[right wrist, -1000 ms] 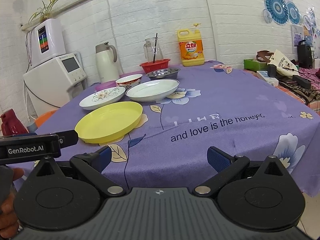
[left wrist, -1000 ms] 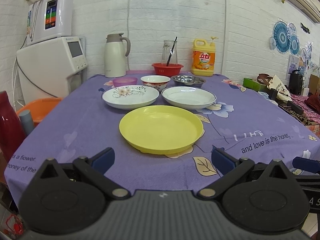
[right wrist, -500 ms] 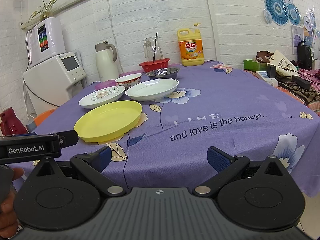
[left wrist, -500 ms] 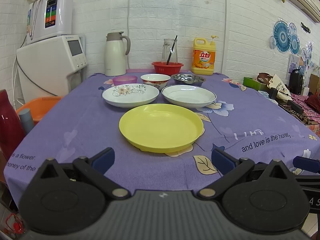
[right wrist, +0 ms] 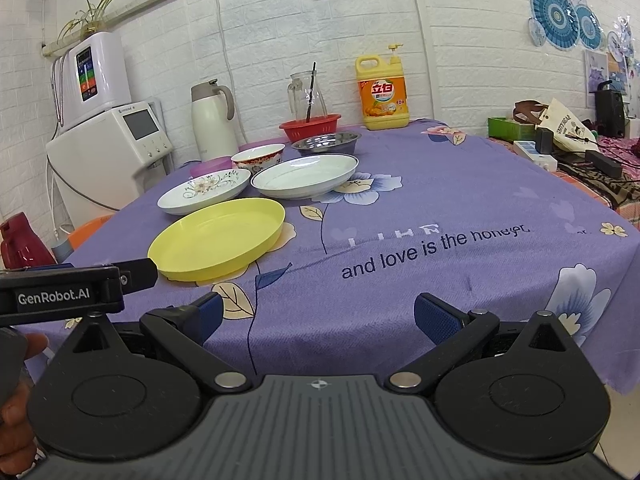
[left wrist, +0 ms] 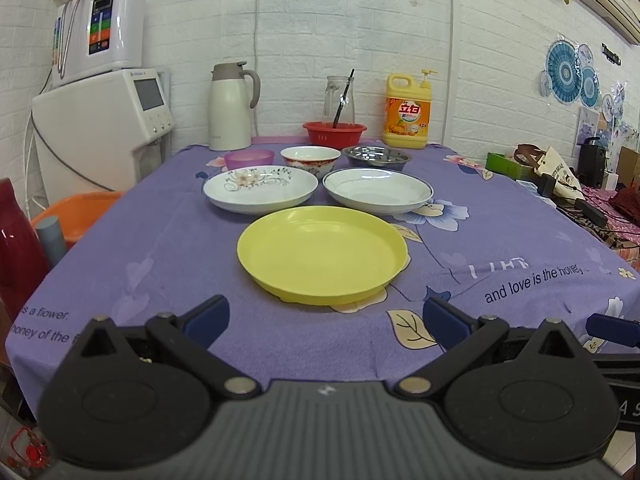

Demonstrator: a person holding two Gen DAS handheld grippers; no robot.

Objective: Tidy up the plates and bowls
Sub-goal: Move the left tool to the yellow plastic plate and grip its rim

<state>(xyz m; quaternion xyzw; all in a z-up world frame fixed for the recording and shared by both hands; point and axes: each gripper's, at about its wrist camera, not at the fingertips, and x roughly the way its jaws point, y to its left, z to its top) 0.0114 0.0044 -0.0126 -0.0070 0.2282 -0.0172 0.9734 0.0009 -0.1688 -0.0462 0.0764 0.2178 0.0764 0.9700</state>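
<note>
The yellow plate lies flat and empty nearest the table edge. Just behind it sit a floral plate at left and a blue-rimmed plate at right. Farther behind stand a pink bowl, a red-patterned bowl and a steel bowl.

A: Where is there free room on the tablecloth?

B: The whole right side, from the front edge to the back edge, is bare cloth.

A: And the left half?

B: The yellow plate sits near the front edge, with the floral plate and blue-rimmed plate just behind it, side by side with a narrow gap. Three bowls crowd behind those, then a thermos, red basket and detergent bottle line the back edge
</note>
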